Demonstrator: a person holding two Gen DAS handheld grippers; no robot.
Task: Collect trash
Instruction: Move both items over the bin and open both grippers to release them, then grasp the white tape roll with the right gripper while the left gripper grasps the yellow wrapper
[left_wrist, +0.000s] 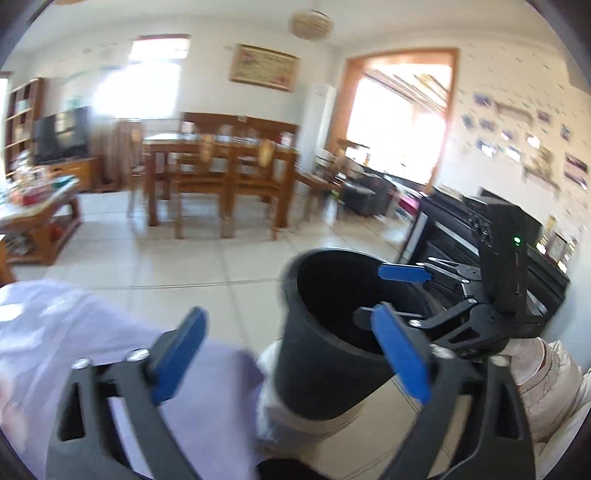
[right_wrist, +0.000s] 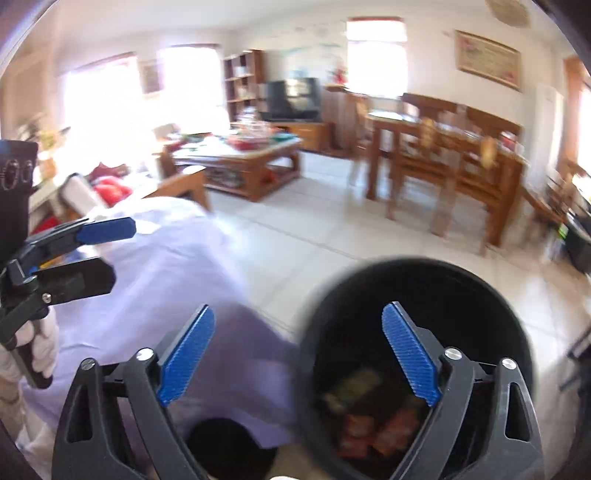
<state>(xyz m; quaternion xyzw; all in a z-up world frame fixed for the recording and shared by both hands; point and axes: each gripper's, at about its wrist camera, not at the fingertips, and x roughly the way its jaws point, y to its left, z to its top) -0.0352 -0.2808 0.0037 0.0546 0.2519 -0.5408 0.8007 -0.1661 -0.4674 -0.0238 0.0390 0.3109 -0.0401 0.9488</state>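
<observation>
Already both grippers gape empty: left gripper (left_wrist: 291, 354) beside the bin (left_wrist: 328, 332), right gripper (right_wrist: 299, 354) above it; a careless bump could tip its wrappers (right_wrist: 373, 428) out.

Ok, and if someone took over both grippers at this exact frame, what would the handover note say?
Left gripper: open, holding nothing, pointed at the black bin.
Right gripper: open, empty, one finger over the bin's mouth, the other outside its rim.
Bin: tilted, beside a lavender sheet; what supports it is unclear.
Done: some wrappers, reddish and yellowish, already lie in the bin.
Left: probably more to collect; the cluttered coffee table is too blurred to tell trash from the rest.
</observation>
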